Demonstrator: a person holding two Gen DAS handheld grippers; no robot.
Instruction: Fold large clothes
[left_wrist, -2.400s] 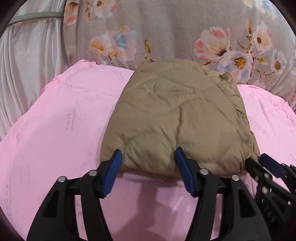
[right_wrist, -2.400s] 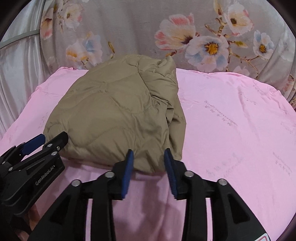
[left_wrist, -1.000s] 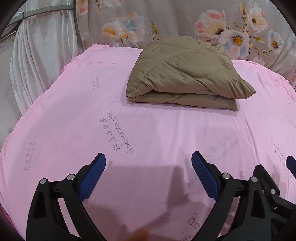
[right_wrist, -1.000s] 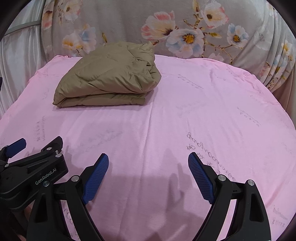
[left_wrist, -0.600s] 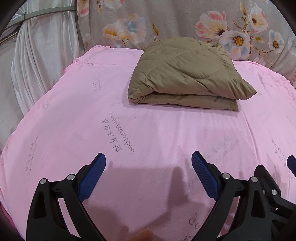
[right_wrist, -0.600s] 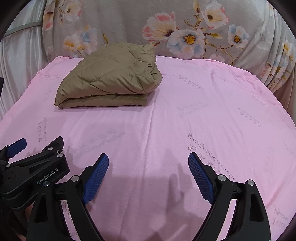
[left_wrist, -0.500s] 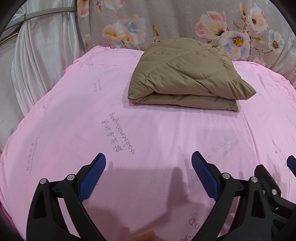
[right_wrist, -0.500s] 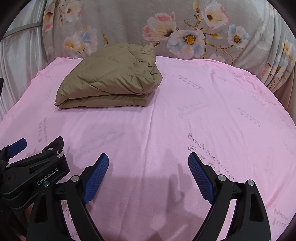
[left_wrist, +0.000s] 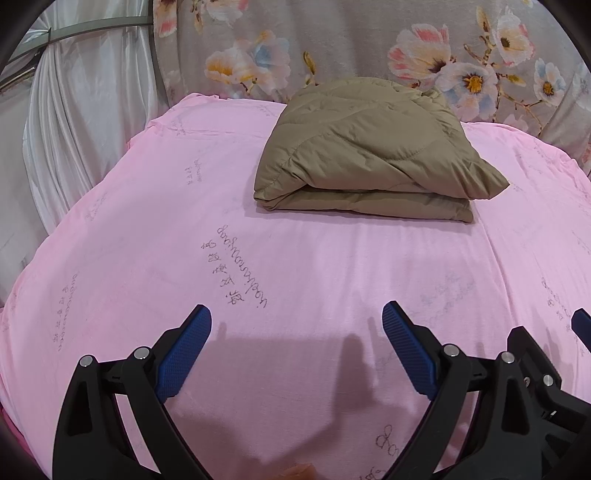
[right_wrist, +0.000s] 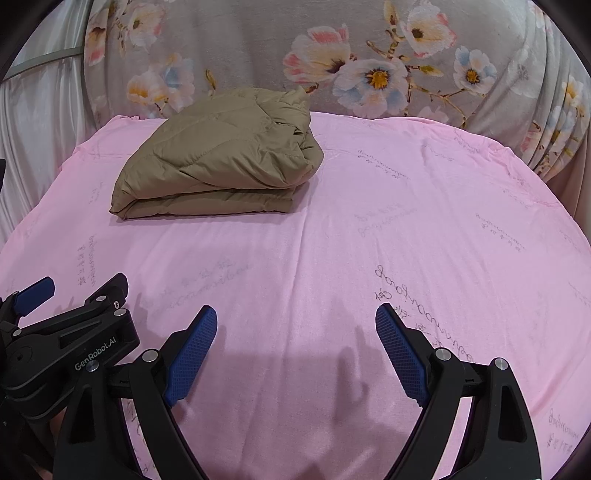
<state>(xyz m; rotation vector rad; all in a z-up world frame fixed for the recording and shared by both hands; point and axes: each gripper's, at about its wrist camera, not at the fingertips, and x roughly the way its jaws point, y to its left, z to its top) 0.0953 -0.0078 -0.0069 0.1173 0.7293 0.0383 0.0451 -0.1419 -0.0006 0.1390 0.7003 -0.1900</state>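
Lying folded into a thick, layered bundle, the tan quilted jacket (left_wrist: 369, 147) sits on the far part of the pink sheet (left_wrist: 295, 266), close to the flowered grey cloth (left_wrist: 332, 40) behind it and right of the white curtain (left_wrist: 81, 122). The left gripper (left_wrist: 296, 317) hangs over bare sheet well short of the jacket, its blue-padded fingers (left_wrist: 184, 350) spread wide with nothing between them. Just beside it on the right, the right gripper (right_wrist: 296, 317) also stands wide apart and empty, well apart from the jacket (right_wrist: 221, 158).
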